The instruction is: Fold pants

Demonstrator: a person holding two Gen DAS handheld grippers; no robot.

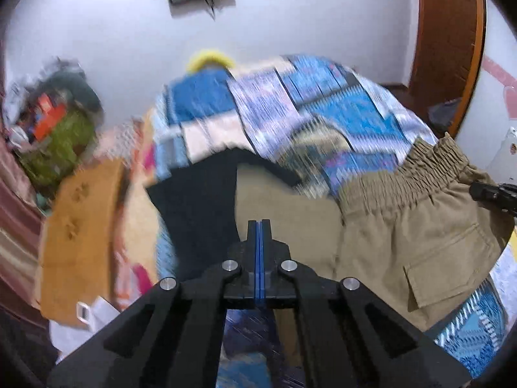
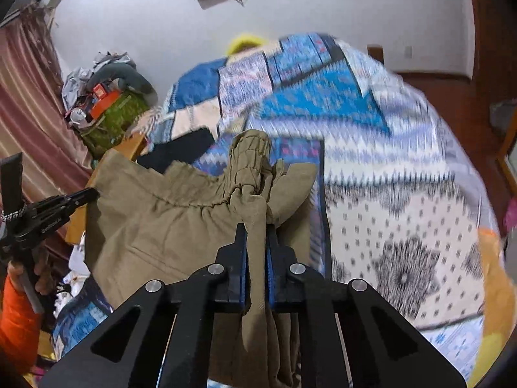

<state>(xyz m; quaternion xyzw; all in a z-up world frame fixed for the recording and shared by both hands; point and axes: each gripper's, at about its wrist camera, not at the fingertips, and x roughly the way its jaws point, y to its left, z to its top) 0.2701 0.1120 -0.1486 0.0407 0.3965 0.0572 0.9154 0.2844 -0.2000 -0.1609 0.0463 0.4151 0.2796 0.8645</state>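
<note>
Khaki cargo pants [image 2: 168, 213] hang bunched over the patterned bedspread [image 2: 387, 194]. Right gripper [image 2: 257, 236] pinches their waistband fabric tight. Left gripper [image 1: 259, 226] is fully closed, with no cloth visible between its pads.

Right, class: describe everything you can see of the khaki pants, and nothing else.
The khaki pants look like thin woven cotton, with a gathered elastic waistband and a flapped cargo pocket. They lie crumpled on the patterned blue bedspread, partly lifted. The right hand-held gripper is shut on a bunched fold of the fabric. The left hand-held gripper is shut beside them; no fabric shows between its pads.
</note>
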